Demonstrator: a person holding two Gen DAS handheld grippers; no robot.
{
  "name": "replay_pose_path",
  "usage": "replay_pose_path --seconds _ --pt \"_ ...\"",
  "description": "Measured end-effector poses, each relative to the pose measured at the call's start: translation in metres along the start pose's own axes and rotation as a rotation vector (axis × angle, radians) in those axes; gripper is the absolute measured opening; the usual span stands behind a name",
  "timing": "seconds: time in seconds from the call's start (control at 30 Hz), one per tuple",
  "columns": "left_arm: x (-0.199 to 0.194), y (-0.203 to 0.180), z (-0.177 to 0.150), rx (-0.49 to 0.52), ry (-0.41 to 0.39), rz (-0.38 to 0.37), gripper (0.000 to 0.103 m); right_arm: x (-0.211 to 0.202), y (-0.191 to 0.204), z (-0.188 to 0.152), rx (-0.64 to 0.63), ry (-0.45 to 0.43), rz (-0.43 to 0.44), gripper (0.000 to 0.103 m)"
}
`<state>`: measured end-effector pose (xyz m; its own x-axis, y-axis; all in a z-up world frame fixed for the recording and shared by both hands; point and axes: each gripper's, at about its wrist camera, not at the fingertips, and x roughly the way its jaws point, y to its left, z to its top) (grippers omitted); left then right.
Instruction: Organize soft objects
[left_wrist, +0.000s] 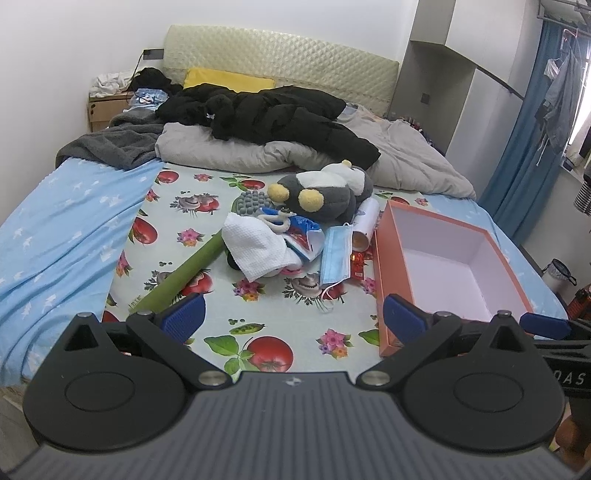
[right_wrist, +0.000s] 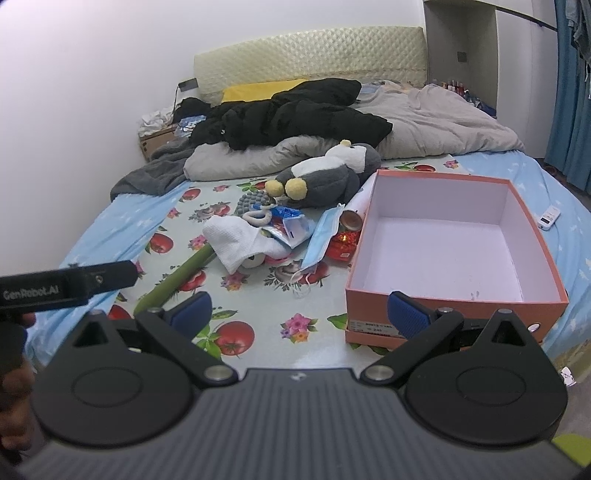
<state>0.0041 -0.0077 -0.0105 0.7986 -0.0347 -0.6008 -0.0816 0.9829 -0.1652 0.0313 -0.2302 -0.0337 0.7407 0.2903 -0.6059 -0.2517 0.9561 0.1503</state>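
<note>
With both the left tongs (left_wrist: 291, 314) and right tongs (right_wrist: 299, 314) held wide open and empty at the frame's bottom, the grey plush penguin (left_wrist: 325, 192) at centre could be dropped beside the open orange cardboard box (left_wrist: 388, 258) if pinched too shallowly.

Prob. home bedroom: bed (left_wrist: 55, 229) w/ headboard (left_wrist: 280, 62), duvet (left_wrist: 406, 155), curtain (left_wrist: 524, 122).

On the bed (left_wrist: 66, 229) before you, the open box (left_wrist: 388, 266) lies to the right. Left of it sits a heap: the plush toy (left_wrist: 325, 195) at the back, the face mask (left_wrist: 335, 254) just beside the box, the cloth (left_wrist: 255, 245) further left. Behind them lies the bedding (left_wrist: 229, 153).
</note>
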Motion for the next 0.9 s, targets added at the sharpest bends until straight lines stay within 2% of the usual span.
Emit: replay_pose_path --seconds 0.9 --pt "0.0084 0.0025 -0.0025 -0.009 0.017 -0.018 0.103 0.004 -0.006 -0.0025 0.04 0.016 0.0 0.103"
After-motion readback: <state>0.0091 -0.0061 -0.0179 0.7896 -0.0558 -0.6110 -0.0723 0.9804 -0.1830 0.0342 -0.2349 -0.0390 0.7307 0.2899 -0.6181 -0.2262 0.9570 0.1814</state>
